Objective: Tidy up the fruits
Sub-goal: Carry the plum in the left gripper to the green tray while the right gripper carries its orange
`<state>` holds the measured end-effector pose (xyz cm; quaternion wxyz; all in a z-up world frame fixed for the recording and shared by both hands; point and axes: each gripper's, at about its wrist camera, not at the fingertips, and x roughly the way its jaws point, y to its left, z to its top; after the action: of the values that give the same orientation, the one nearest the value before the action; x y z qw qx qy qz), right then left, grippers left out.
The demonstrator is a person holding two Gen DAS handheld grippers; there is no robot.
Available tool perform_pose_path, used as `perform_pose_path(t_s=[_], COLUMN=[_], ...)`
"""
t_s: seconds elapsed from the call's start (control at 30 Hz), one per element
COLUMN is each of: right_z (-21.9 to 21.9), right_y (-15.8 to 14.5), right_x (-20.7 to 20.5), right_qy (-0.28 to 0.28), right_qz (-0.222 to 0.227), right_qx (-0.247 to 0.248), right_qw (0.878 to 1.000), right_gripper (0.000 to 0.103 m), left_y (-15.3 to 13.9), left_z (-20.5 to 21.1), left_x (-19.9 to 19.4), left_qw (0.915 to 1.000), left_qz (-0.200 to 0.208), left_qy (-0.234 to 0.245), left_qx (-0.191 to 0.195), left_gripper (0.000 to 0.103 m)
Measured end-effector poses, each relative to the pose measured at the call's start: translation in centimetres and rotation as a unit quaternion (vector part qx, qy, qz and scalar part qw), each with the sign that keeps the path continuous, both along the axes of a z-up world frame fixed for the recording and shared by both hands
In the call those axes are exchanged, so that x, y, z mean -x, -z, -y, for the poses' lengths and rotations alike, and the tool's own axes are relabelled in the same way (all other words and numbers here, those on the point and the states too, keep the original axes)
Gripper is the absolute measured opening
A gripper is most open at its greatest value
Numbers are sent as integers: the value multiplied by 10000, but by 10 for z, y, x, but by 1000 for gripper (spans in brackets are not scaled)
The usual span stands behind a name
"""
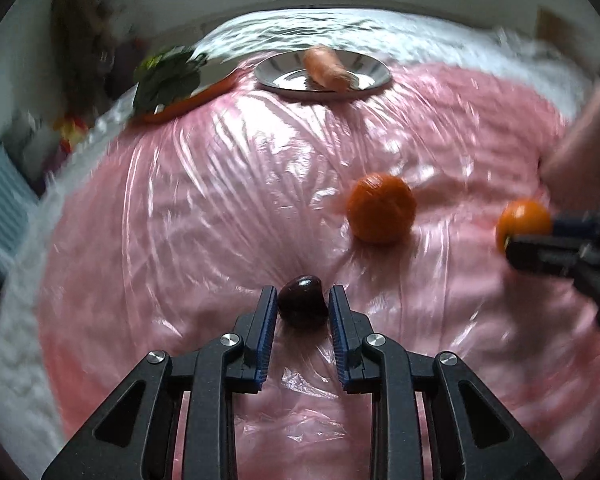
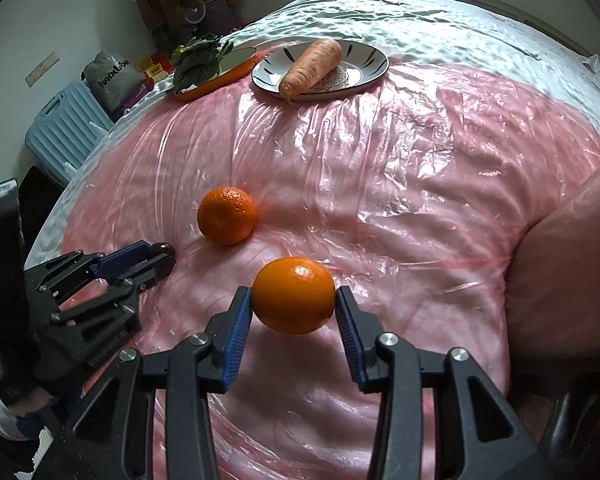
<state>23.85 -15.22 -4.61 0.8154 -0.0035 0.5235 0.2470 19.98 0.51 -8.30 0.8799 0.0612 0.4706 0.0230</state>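
The left tongs (image 1: 303,304) are clamped narrow on a small dark purple, glossy fruit (image 1: 302,299), which sits pinched between their blue pads just above the crinkled pink plastic sheet (image 1: 204,208) that covers the bed. From the right wrist view the same tongs reach in from the left with the dark fruit at their tips. The right tongs (image 2: 294,307) grip a smooth round orange (image 2: 294,294) by its two sides, held clear of the sheet with its shadow beneath. A second, dimpled orange mandarin (image 2: 227,215) lies loose on the pink sheet, between the two held fruits and farther back. At the far edge of the sheet a white patterned plate (image 2: 366,65) carries a pale orange carrot (image 2: 311,65); just beside it to the left, an orange-rimmed oval dish (image 2: 236,60) holds dark leafy greens (image 2: 198,60).
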Motion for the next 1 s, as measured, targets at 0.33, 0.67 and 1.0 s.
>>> perform_pose_path(t_s=[0.33,0.67,1.0], right_z=[10,11,10], right_y=[-1,-1,3], right_x=[6,13,21], right_qy=[100,142,123], right_qz=[3,-23,-82], right_qx=[-28,-58,-40], right_qw=[9999,9999,9999], right_gripper=[67,67,67], left_y=[10,6,13], left_z=[4,-80,-124], left_x=[0,-4,4], left_qw=[9996,9540,8999], left_qz=[-23,-323,-284], left_qy=[149,-782,-1200], left_qx=[-233,2876,4182], left_gripper=[24,24,24])
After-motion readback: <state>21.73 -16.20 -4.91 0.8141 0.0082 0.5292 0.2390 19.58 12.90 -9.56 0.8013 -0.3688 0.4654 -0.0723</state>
